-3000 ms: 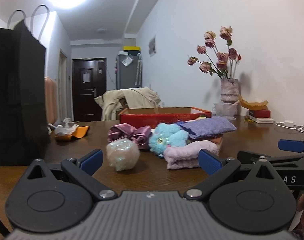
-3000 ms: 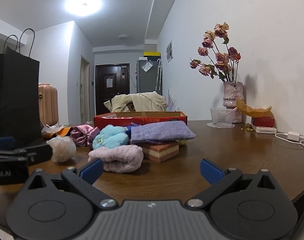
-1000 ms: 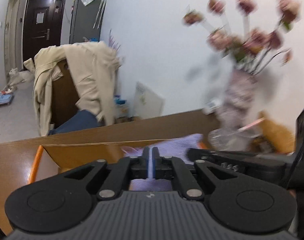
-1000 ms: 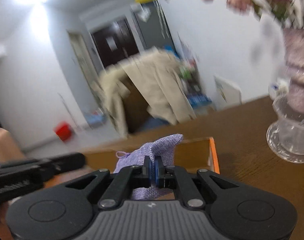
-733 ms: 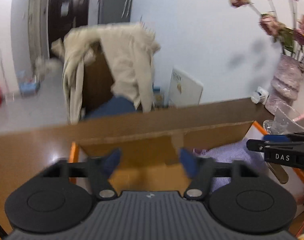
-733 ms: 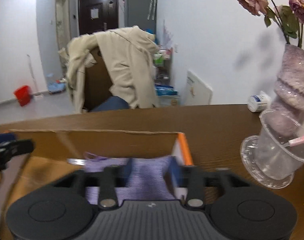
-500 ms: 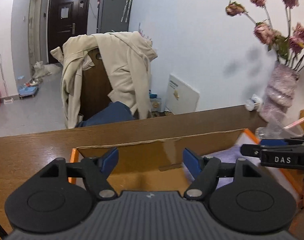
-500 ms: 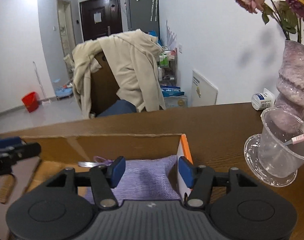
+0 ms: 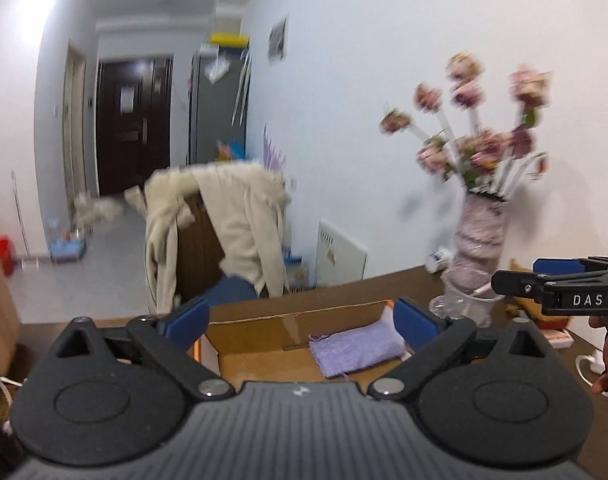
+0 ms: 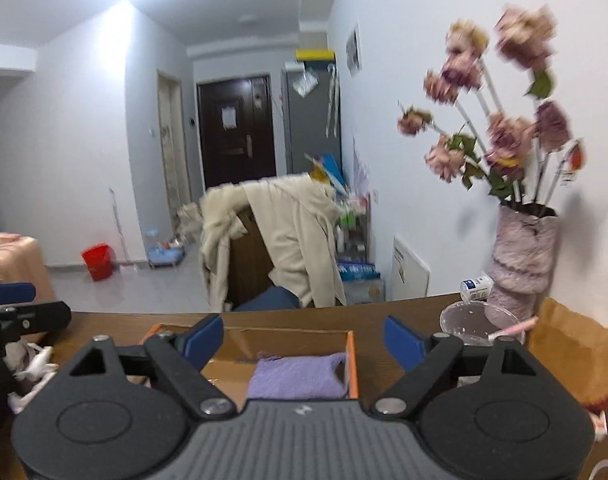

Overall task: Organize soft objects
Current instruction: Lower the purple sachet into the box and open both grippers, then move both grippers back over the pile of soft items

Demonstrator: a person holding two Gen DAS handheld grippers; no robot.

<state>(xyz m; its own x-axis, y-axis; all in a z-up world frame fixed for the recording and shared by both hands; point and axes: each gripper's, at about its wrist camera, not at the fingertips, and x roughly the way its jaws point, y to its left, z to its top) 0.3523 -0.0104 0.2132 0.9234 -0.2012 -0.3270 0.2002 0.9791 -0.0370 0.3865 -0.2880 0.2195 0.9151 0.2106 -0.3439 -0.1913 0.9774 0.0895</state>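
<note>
Both claws lifted, spread wide; purple pouch in box, flowers blurred.

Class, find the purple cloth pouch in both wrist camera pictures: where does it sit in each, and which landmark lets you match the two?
Left wrist view: purple cloth pouch lies in the cardboard box, right of centre, between the open fingertips.
Right wrist view: the pouch sits bottom centre, against the box's orange right wall.
Shared landmark: the flower vase at right.
</note>
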